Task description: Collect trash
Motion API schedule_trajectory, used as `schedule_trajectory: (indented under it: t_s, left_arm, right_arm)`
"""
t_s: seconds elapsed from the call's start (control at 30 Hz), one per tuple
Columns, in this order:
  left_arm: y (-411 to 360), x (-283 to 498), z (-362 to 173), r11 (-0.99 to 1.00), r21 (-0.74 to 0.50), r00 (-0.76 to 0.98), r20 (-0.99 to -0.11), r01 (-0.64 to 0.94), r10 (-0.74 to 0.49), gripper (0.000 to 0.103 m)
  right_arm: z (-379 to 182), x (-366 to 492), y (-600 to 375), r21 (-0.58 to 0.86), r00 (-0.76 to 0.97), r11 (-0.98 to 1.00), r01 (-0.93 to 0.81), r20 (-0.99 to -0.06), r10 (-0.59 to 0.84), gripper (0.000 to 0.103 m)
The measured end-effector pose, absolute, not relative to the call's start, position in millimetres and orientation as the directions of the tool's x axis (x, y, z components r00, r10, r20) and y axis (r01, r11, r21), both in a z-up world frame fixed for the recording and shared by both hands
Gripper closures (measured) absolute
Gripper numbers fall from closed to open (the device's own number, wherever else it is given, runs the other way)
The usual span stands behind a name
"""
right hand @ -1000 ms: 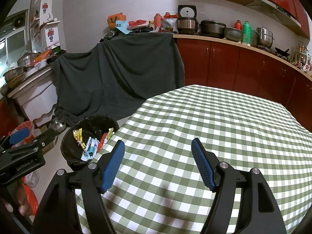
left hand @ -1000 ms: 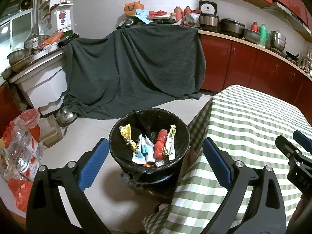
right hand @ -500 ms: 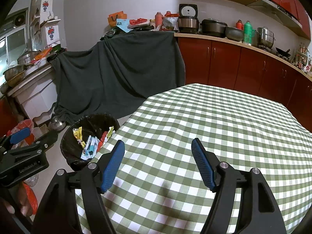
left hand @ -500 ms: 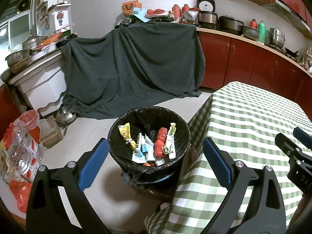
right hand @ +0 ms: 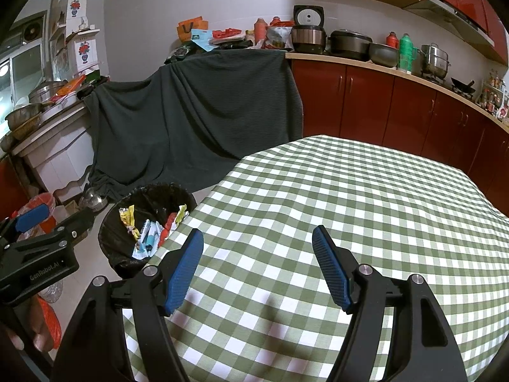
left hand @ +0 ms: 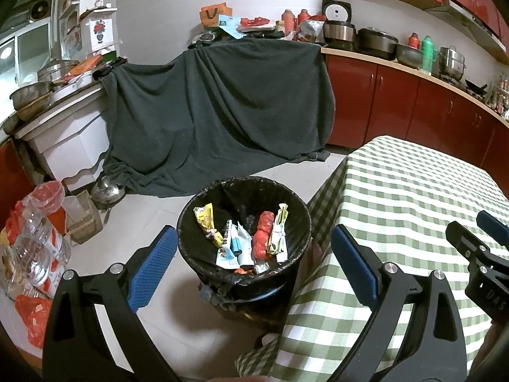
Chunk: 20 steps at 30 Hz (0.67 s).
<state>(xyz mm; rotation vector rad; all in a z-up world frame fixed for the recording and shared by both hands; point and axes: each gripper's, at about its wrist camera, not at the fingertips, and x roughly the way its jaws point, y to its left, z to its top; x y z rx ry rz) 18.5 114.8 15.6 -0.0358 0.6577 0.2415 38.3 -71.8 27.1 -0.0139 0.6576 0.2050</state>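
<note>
Wrappers (left hand: pixel 245 238) all lie in the black-lined bin (left hand: pixel 296 210) on the floor, just beside the tabletop (right hand: pixel 366 191) edge; no trash shows on the checked cloth. Left gripper (left hand: pixel 251 254) hovers nearer, bin directly ahead and below its released, empty fingers (left hand: pixel 152 262). Right gripper (right hand: pixel 257 267), spread and empty over bare cloth, has the bin to its left.

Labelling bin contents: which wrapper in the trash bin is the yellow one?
The crumpled yellow wrapper at the left of the trash bin; the neighbours are red, white-green or blue-white.
</note>
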Motion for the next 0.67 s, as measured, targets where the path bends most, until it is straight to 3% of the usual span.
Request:
schedule_trajectory:
  t_s: [0.53,0.67]
  left_arm:
    - [112.2,17.8,21.2,0.977,0.015,0.787,-0.59,-0.215,0.182,0.006]
    - [106.6,22.1,20.6,0.981,-0.019,0.781,-0.608,-0.193,0.142,0.006]
  right_arm:
    - [27.2,38.5,-71.6,0.05,0.775,0.981,-0.188,-0.606,0.18,0.034]
    - [28.0,38.0,-78.5,0.044,0.785,0.986,-0.163,-0.599,0.156,0.027]
